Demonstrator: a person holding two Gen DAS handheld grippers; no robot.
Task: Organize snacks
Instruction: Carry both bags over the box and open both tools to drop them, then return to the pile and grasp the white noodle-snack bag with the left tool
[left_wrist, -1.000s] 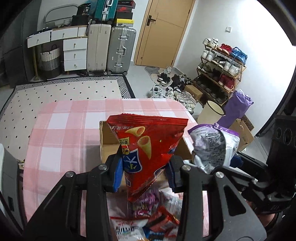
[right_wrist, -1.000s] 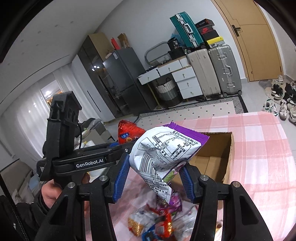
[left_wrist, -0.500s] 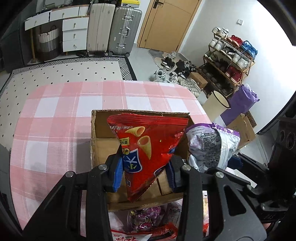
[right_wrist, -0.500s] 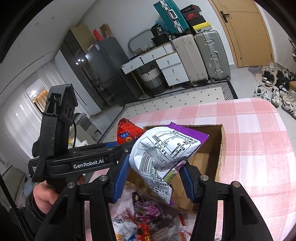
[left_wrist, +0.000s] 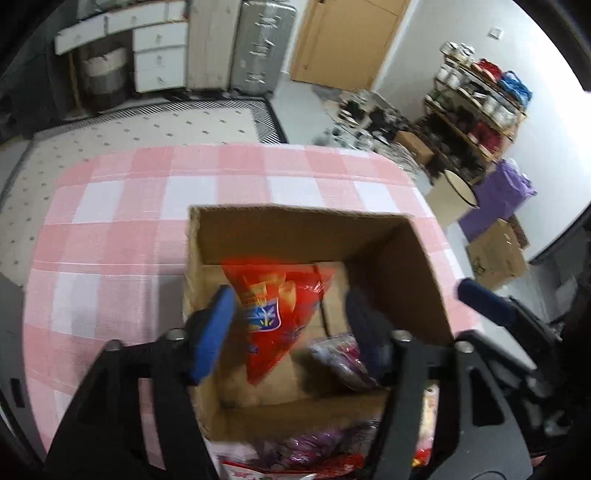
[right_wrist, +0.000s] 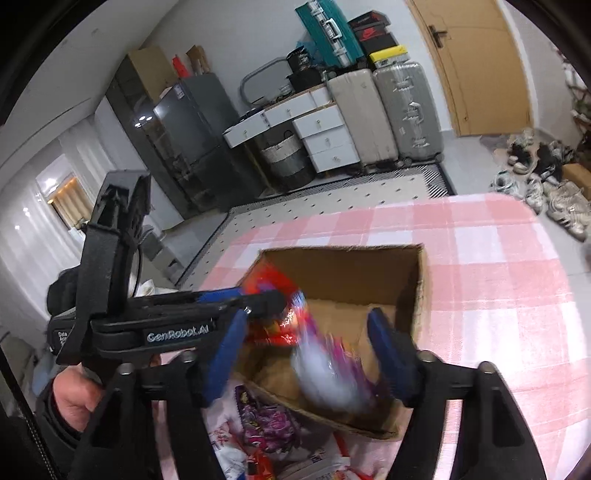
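Pink checked table (left_wrist: 122, 229) first, with the cardboard box (left_wrist: 306, 229) near its front edge. Both bags are dropping in: the left gripper (left_wrist: 291, 328) has just been opening, jaws spread clear of the red chip bag (left_wrist: 280, 314) blurred between them; the right gripper (right_wrist: 306, 354) likewise, its purple-and-white bag (right_wrist: 328, 373) falling free. Release step, I'd say; next comes a reach for the loose snacks (right_wrist: 266, 424) at the table's near edge. Only the right view shows the hand (right_wrist: 74, 398) holding the left tool.
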